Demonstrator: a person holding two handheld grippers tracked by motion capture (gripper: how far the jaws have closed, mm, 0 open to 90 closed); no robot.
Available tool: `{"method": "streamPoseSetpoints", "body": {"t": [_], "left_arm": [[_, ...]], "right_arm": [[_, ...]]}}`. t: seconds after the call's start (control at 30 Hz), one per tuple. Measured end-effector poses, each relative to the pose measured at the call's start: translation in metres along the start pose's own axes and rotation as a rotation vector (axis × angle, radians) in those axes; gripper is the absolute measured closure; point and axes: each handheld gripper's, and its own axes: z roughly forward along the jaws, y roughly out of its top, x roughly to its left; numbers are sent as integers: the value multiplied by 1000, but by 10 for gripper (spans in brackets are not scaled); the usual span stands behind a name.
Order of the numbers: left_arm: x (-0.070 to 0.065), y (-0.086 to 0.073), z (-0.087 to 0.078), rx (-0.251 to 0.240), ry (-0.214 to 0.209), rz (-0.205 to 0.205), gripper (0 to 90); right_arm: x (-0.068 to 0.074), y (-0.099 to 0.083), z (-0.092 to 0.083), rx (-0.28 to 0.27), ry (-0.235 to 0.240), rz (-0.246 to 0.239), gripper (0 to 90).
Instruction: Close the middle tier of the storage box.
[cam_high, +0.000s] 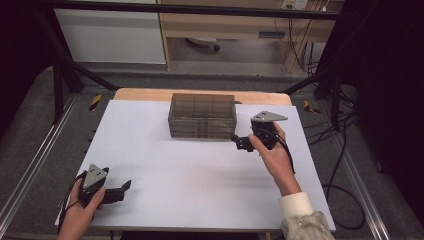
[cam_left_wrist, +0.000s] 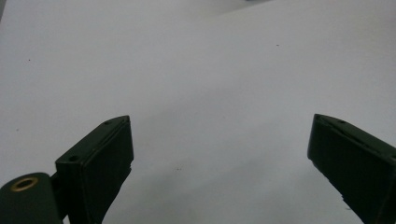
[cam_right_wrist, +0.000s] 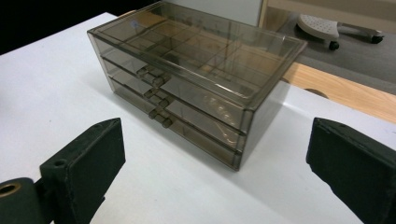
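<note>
the desk (cam_high: 190, 170) carries a white sheet that covers nearly the whole top; a strip of bare wood shows along the far edge behind it; the sheet is plain and flat, with a few small dark specks in the left gripper view; beyond the desk lie grey floor, pale cabinets and a wooden shelf unit, with a black frame around the station; loose cables (cam_high: 345, 150) run over the floor on the right side.

the drawer box (cam_high: 202, 116) stands upright at the far middle of the desk, close to the far edge of the sheet; it is smoky clear plastic with three drawers stacked, each with a small handle, all pushed in as far as can be told; in the right gripper view the box (cam_right_wrist: 196, 79) sits ahead of the tongs, seen from a corner, its front and one side both open to view.

the right tongs (cam_high: 239, 141) are held just beside the right end of the box, apart from it; their jaws stand spread wide with nothing between them; the left tongs (cam_high: 122, 189) rest low at the near left corner of the desk, well apart from the box, jaws likewise spread and pinching nothing.

the broad middle and near part of the sheet lies free between the two hands; nothing stands between either pair of tongs and the box.
</note>
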Motion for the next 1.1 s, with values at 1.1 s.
{"method": "streamPoseSetpoints", "body": {"t": [1.1], "left_arm": [[2, -1, -1, -3, 8, -10, 67]], "right_arm": [[-51, -47, -67, -55, -68, 130, 55]]}}
